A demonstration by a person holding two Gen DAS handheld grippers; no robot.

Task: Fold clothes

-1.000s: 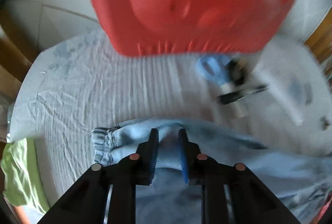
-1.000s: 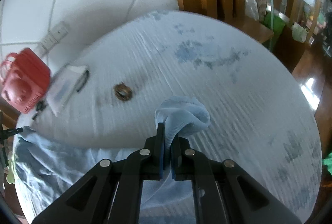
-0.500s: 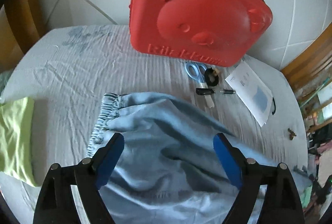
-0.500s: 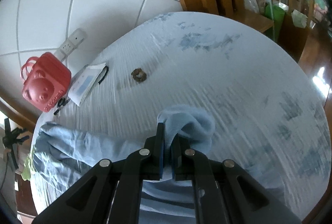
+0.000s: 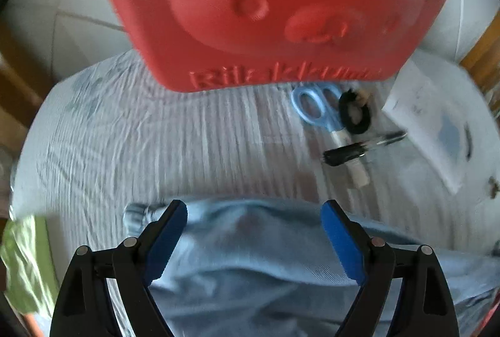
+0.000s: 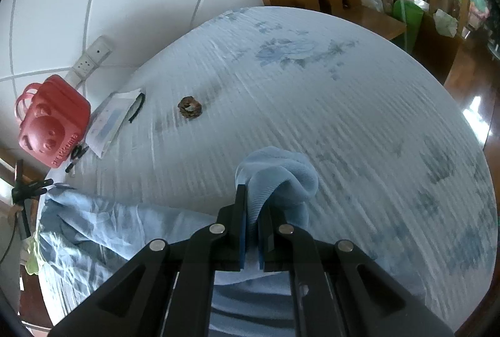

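A light blue garment (image 5: 250, 255) lies spread on the white tablecloth (image 5: 156, 149). My left gripper (image 5: 253, 216) is open, its blue pads (image 5: 170, 230) wide apart over the garment's edge, near an elastic cuff (image 5: 137, 212). In the right wrist view the same garment (image 6: 93, 227) stretches leftward. My right gripper (image 6: 253, 196) is shut on a bunched fold of the blue garment (image 6: 278, 174), held just above the cloth.
A red bear-faced case (image 5: 265, 2) stands close ahead of the left gripper, with blue scissors (image 5: 315, 112), a black hair tie (image 5: 354, 115), a pen (image 5: 359, 149) and a paper packet (image 5: 437, 124) beside it. A green cloth (image 5: 25, 262) lies left. A small brown object (image 6: 189, 107) lies mid-table.
The left gripper let go of the garment and opened wide, then moved forward toward the red case. The right gripper stays shut on its fold and has lifted slightly.
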